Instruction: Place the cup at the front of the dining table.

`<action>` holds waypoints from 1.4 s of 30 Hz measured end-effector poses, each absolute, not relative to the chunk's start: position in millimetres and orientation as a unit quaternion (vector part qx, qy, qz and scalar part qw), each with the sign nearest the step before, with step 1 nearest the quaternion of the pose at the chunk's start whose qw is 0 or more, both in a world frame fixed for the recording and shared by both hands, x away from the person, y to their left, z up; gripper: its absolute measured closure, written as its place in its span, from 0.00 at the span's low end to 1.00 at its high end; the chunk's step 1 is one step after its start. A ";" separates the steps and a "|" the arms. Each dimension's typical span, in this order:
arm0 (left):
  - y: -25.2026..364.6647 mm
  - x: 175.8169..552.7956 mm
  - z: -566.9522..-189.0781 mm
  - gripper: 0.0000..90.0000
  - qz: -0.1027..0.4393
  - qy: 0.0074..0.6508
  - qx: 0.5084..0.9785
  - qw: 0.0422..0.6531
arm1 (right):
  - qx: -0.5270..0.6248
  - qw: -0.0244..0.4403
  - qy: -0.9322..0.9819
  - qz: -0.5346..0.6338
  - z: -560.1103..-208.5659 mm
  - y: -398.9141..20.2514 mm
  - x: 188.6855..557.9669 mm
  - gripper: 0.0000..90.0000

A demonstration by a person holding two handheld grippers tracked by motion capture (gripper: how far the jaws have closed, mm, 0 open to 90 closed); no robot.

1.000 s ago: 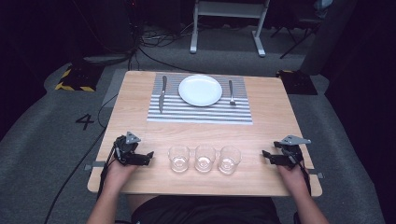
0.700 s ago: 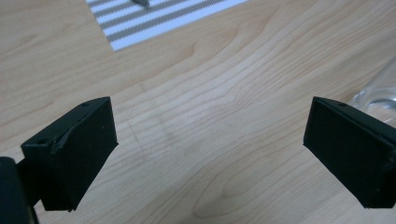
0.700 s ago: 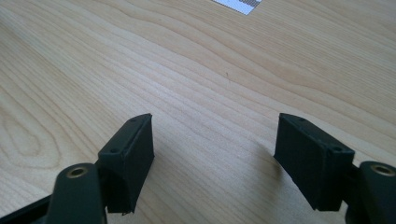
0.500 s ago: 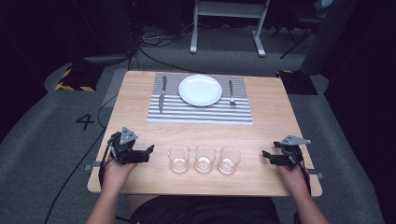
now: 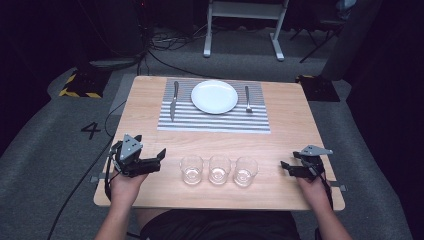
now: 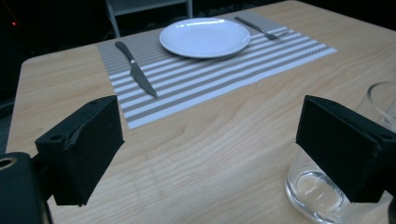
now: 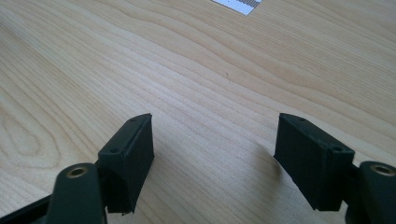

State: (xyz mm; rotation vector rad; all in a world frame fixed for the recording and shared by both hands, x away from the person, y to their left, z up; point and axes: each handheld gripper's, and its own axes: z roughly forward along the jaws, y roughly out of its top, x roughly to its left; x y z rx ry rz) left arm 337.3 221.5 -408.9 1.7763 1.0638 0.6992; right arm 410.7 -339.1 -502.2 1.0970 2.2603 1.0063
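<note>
Three empty clear glasses stand in a row near the table's front edge: left [image 5: 192, 169], middle [image 5: 219, 169], right [image 5: 245, 171]. My left gripper [image 5: 161, 160] hovers just left of the row, pointing at it. It is open; its jaws have just been closing with nothing between them. In the left gripper view [image 6: 210, 149] the nearest glass [image 6: 317, 196] sits partly behind the right-hand jaw, not gripped. My right gripper [image 5: 286, 167] rests low, right of the row, open over bare wood [image 7: 212, 158].
A striped placemat [image 5: 215, 120] lies at the table's far side with a white plate [image 5: 214, 96], a knife [image 5: 174, 100] to its left and a fork [image 5: 247, 97] to its right. Bare wood [image 5: 220, 145] separates the mat from the glasses.
My left gripper has lifted off the table, and its jaws stand closer together. The right gripper and the glasses have not moved.
</note>
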 end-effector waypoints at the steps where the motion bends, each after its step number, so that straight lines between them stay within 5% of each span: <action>1: 221.4 336.4 -407.8 0.08 0.283 0.433 0.719 0.464 | 0.396 0.216 0.815 0.363 -502.3 -339.1 410.7 0.31; 8: 210.4 336.2 -408.2 0.08 0.300 0.437 0.711 0.462 | 0.396 0.216 0.815 0.363 -502.3 -339.1 410.7 0.31; 42: 134.7 313.3 -396.0 0.08 0.219 0.382 0.745 0.501 | 0.392 0.220 0.817 0.362 -502.2 -338.3 409.7 0.31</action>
